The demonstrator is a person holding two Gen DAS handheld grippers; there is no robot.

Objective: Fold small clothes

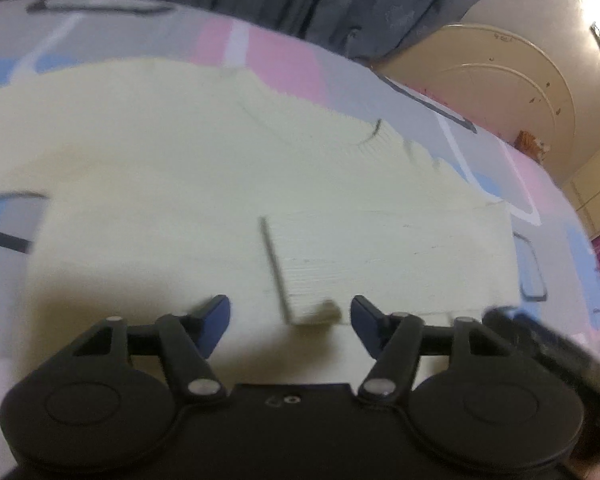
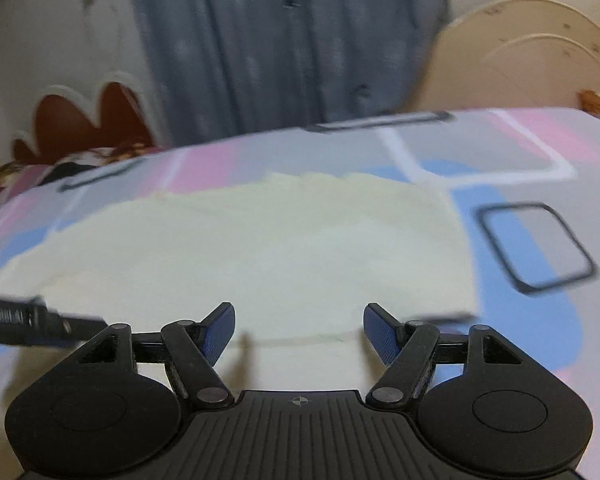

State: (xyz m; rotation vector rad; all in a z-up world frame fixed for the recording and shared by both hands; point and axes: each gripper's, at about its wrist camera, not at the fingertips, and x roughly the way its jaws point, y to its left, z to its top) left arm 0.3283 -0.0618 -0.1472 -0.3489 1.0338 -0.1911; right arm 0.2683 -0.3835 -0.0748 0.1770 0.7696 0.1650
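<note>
A pale cream knitted sweater (image 1: pixel 204 176) lies spread flat on a bed, its ribbed neckline (image 1: pixel 364 140) toward the far right in the left wrist view. One sleeve (image 1: pixel 388 260) is folded across the body, its cuff near my left gripper (image 1: pixel 290 320). That gripper hovers just above the sweater's near edge, jaws apart, nothing between the blue pads. In the right wrist view the same sweater (image 2: pixel 260 248) fills the middle. My right gripper (image 2: pixel 299 330) is open over its near part, with only a fold line in the cloth between the fingers.
The bedsheet (image 2: pixel 520 168) has pink, blue and grey blocks with dark outlined squares. A grey-blue curtain (image 2: pixel 284 40) hangs behind the bed. A cream arched headboard (image 1: pixel 500 80) stands at the right. The other gripper's black body (image 2: pixel 20 320) shows at the left edge.
</note>
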